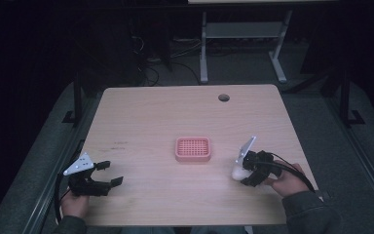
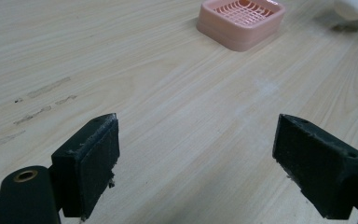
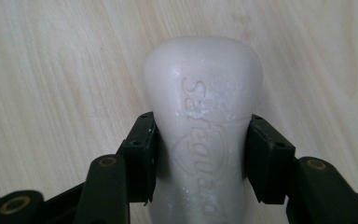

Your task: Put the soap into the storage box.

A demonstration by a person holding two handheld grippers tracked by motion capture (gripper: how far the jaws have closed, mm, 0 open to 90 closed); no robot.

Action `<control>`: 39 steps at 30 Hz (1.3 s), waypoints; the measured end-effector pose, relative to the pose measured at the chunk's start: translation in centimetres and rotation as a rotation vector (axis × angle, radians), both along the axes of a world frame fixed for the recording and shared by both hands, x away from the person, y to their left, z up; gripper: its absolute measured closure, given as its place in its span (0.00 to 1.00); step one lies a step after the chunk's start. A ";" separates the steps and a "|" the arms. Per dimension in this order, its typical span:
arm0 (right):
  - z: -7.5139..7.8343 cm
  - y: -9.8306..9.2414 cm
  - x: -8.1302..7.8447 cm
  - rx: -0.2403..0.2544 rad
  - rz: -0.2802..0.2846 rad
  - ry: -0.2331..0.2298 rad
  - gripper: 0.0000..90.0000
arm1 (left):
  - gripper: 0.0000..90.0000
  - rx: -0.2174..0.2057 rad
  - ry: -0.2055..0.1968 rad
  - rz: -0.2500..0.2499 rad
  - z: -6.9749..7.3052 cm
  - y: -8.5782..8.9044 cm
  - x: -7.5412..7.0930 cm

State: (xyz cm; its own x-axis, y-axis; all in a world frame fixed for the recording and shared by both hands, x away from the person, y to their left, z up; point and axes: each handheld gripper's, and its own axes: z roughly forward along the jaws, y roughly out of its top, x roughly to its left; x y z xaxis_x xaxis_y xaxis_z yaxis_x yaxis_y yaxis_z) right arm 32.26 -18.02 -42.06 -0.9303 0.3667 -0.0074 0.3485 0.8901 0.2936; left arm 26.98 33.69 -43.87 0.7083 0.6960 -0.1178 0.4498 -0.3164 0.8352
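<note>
- My right gripper (image 3: 200,154) is clenched on a white, waisted bar of soap with an embossed brand name (image 3: 204,116). Its two black fingers (image 3: 142,156) press on the bar's long sides at the narrow waist, which I judge is the grip least likely to slip on a slick bar.
- In the high view the bar (image 1: 238,171) sits near the right edge of the pale wood-grain surface (image 1: 141,112), towards the near side. Whether it rests on the wood or is just clear of it I cannot tell.
- The embossed face is turned up towards the right gripper's camera, so the bar lies flat in the grip, ready to be laid down flat.
- A pink rectangular plastic soap dish with a slotted grid floor (image 1: 193,148) stands at the middle of the surface, apart from the bar and with nothing in it. I judge it the intended resting place.
- My left gripper (image 1: 108,173) is released, its fingers (image 2: 91,161) spread wide over bare wood near the front-left corner. It holds nothing and is well apart from the dish (image 2: 240,21), which keeps the route to the dish unobstructed.
- Assessment: the carry to the dish is not yet done.
</note>
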 end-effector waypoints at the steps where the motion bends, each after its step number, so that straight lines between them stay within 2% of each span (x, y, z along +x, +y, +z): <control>1: 0.2 0.1 0.1 0.002 0.000 -0.010 0.54 | 0.15 0.001 0.000 0.001 0.0 0.0 0.0; 7: 1.3 1.0 0.6 0.016 0.019 -0.032 0.54 | 0.15 0.004 -0.004 0.001 0.0 -0.1 0.0; 14: 2.3 2.3 1.8 0.023 0.045 -0.037 0.54 | 0.15 0.001 0.001 0.002 0.0 0.0 0.0; 39: 4.0 6.7 4.9 0.022 0.131 -0.057 0.54 | 0.15 -0.002 0.003 -0.003 -0.1 0.0 0.1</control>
State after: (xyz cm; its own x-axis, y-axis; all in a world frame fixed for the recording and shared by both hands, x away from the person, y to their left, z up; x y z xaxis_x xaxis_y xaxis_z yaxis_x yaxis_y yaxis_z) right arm 37.14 -11.37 -38.06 -0.9685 0.2431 -0.0547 0.2123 0.9201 0.3292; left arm 27.04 33.72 -43.94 0.7102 0.6934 -0.1216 0.4516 -0.3163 0.8343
